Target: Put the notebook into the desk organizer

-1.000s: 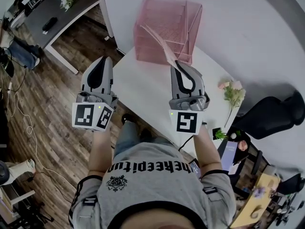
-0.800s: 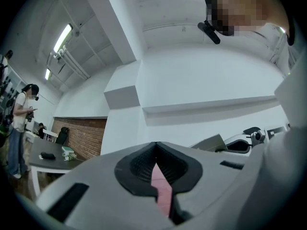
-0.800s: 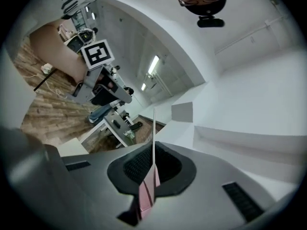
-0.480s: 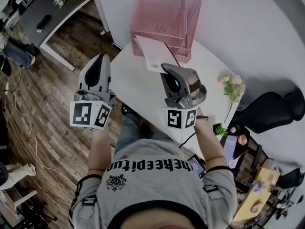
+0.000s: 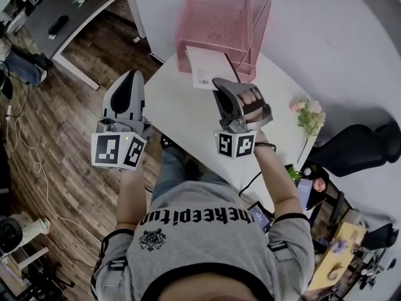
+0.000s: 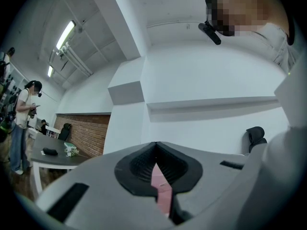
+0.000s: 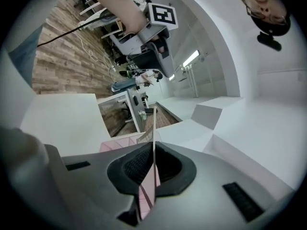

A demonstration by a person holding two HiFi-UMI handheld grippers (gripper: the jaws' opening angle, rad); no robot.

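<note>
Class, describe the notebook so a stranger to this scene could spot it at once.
Find the white table, then the pink wire desk organizer at its far side. Just in front of it, the right tool pinches the notebook: the only flat, pale thing there, with a barcode near one corner.

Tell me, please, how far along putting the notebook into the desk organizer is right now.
Done: the notebook is off the white table, clamped in the right tongs. In hand: it hangs nearly flat just in front of the pink desk organizer, not yet inside. Left: slide it into a tier and let go. The left tongs are shut and empty, off to the side.
</note>
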